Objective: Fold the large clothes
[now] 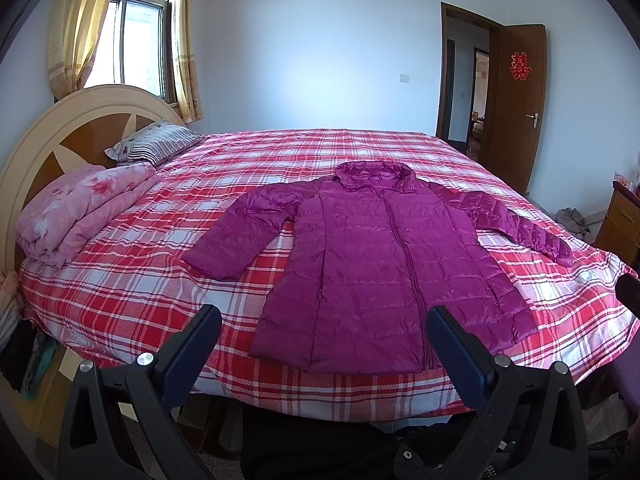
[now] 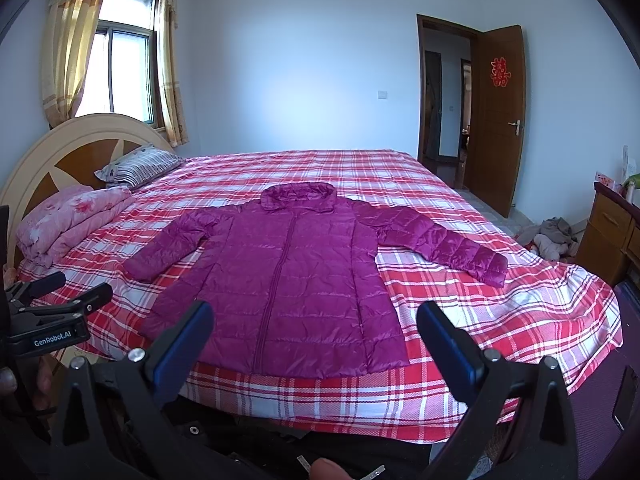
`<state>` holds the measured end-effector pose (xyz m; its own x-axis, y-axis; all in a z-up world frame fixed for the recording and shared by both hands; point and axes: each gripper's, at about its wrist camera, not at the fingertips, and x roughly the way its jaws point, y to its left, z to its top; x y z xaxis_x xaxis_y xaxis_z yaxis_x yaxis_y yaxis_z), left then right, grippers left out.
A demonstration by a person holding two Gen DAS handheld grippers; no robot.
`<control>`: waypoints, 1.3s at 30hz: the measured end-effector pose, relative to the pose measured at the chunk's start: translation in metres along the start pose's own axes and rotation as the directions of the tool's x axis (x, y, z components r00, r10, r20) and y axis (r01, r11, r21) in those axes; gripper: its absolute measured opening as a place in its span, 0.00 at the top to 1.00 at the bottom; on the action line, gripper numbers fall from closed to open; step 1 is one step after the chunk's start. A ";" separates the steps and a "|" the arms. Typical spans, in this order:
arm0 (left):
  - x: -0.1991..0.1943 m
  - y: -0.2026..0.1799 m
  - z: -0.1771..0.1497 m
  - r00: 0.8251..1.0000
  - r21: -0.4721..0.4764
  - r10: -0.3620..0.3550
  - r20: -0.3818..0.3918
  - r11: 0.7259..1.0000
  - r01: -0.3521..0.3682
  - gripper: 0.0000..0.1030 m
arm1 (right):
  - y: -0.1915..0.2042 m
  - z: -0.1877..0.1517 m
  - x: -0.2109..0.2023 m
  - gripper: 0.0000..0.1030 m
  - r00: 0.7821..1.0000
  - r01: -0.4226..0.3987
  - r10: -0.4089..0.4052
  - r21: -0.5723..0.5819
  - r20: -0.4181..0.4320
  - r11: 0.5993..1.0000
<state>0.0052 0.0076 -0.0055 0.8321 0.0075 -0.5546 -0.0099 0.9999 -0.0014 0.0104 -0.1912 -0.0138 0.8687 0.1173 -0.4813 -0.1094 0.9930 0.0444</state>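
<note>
the slick, puffy magenta quilted hooded jacket (image 1: 372, 272) lay flat and zipped on the red-and-white plaid bedsheet (image 1: 132, 292), hem toward the fingers, both sleeves angled out, and the likely trouble lay in that shiny fabric: a shallow pinch at a cuff or hem would probably slip, and a folded panel might spring back or slide on the sheet. to the far left, beyond the fingers, sat a rolled pink floral quilt (image 1: 80, 212) and a striped pillow (image 1: 156, 144), well apart from the jacket, so a swung sleeve was unlikely to catch them. the left gripper (image 1: 324, 332) hung short of the bed's near edge, its blue-padded fingers (image 1: 188, 356) spread wide, holding nothing and touching nothing; the jacket's hem showed between them. the right gripper (image 2: 316, 328) was likewise held back from the bed, fingers (image 2: 448, 344) spread wide and bare, the hem ahead between them and the right sleeve out past the right finger. with both well short of the cloth, a misjudged reach could bunch the sheet too.
</note>
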 end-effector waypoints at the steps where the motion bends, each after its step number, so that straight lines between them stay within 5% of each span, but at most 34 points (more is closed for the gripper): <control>1: 0.000 0.000 0.000 1.000 0.000 0.000 0.000 1.000 0.000 0.01 | 0.000 0.001 0.000 0.00 1.000 0.000 0.000 0.000 -0.001 1.000; 29: 0.010 0.002 -0.003 1.000 0.008 0.008 -0.019 1.000 -0.007 0.01 | -0.001 0.003 0.004 0.00 1.000 -0.017 0.017 0.010 -0.012 1.000; 39: 0.044 -0.004 -0.008 0.998 0.051 -0.009 -0.064 0.999 0.012 0.01 | -0.015 -0.009 0.029 0.00 0.998 -0.062 0.063 0.042 -0.023 0.997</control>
<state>0.0379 0.0041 -0.0367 0.7951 -0.0022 -0.6065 0.0289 0.9990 0.0343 0.0324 -0.2028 -0.0365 0.8485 0.1794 -0.4978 -0.1428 0.9835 0.1111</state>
